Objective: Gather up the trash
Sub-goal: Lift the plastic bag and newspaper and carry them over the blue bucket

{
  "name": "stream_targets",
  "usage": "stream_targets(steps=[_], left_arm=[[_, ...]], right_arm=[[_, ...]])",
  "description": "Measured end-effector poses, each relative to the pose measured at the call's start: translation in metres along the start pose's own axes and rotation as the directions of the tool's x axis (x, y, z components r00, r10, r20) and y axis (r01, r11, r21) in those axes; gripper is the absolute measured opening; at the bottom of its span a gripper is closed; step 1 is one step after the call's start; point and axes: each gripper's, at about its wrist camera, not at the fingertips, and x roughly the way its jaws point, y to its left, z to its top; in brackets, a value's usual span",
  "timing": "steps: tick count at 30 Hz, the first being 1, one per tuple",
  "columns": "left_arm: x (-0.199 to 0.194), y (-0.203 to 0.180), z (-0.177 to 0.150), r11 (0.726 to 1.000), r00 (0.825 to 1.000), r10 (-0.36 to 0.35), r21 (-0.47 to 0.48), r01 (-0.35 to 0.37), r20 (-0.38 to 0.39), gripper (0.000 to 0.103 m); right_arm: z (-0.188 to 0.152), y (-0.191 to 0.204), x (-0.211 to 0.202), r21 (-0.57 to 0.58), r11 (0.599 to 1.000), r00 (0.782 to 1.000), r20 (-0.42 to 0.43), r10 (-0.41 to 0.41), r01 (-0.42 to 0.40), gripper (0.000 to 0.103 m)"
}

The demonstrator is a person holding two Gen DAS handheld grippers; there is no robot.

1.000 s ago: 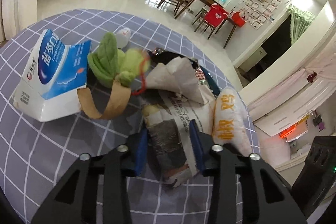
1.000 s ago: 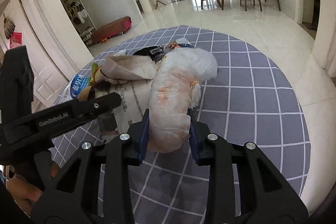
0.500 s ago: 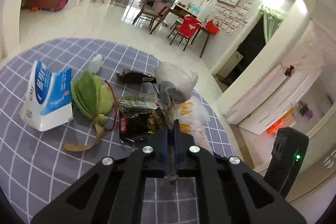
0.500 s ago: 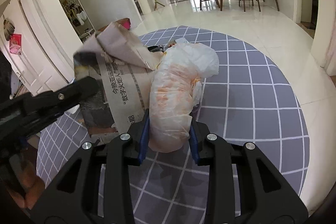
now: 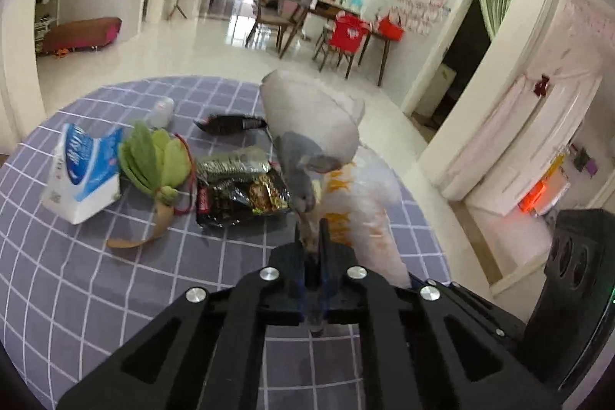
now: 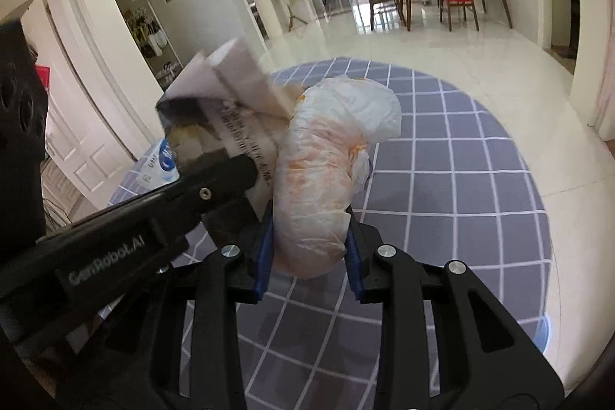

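My left gripper [image 5: 312, 237] is shut on a folded newspaper [image 5: 311, 118], which hangs lifted above the checked tablecloth [image 5: 77, 275]. In the right wrist view the same newspaper [image 6: 230, 98] stands up beside the left gripper's black arm [image 6: 161, 206]. My right gripper [image 6: 309, 241] is shut on a white plastic bag with orange print [image 6: 326, 156], also raised off the cloth. That white plastic bag [image 5: 365, 206] shows just right of the newspaper in the left wrist view.
On the cloth lie a dark snack wrapper [image 5: 238, 195], a green leaf-shaped toy with a brown strap [image 5: 153, 164], a blue-and-white carton [image 5: 80, 171], a black wrapper [image 5: 230, 123] and a small clear cup [image 5: 161, 110]. The round table's edge [image 6: 538, 256] drops to a tiled floor.
The left gripper closed on the newspaper and lifted it off the table, uncovering the dark snack wrapper. The right gripper rose slightly with the white bag.
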Motion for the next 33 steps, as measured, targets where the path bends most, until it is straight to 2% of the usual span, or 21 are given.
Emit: stream_targets(steps=[3, 7, 10, 15, 18, 24, 29, 33], left_arm=[[-0.023, -0.007, 0.003, 1.0, 0.998, 0.024, 0.013, -0.025, 0.063, 0.005], [-0.066, -0.026, 0.01, 0.996, 0.985, 0.064, 0.047, -0.073, 0.159, 0.005], [-0.083, -0.04, 0.013, 0.995, 0.982, 0.05, 0.078, -0.065, 0.182, 0.005], [-0.09, -0.079, 0.006, 0.988, 0.985, 0.003, 0.151, -0.03, 0.173, 0.005], [-0.079, -0.111, -0.004, 0.978, 0.99, -0.046, 0.206, 0.018, 0.131, 0.005], [-0.033, -0.183, -0.042, 0.932, 0.991, -0.137, 0.338, 0.133, -0.012, 0.005], [0.022, -0.235, -0.081, 0.884, 0.967, -0.182, 0.402, 0.239, -0.176, 0.005], [0.064, -0.259, -0.108, 0.852, 0.953, -0.16, 0.451, 0.266, -0.259, 0.005]], right_arm=[[0.003, -0.003, -0.021, 0.015, 0.999, 0.999, 0.046, 0.027, -0.028, 0.031], [0.009, -0.011, -0.054, 0.051, 0.996, 0.992, 0.107, 0.063, -0.069, 0.031], [0.011, -0.021, -0.08, 0.08, 0.993, 0.986, 0.15, 0.078, -0.091, 0.031], [0.002, -0.048, -0.124, 0.111, 0.992, 0.98, 0.196, 0.037, -0.06, 0.031], [-0.014, -0.075, -0.151, 0.161, 0.987, 0.977, 0.211, -0.017, -0.017, 0.031], [-0.058, -0.145, -0.192, 0.286, 0.95, 0.964, 0.187, -0.186, 0.128, 0.031], [-0.097, -0.203, -0.205, 0.393, 0.891, 0.95, 0.115, -0.291, 0.226, 0.032], [-0.127, -0.241, -0.206, 0.452, 0.848, 0.941, 0.048, -0.334, 0.278, 0.034]])
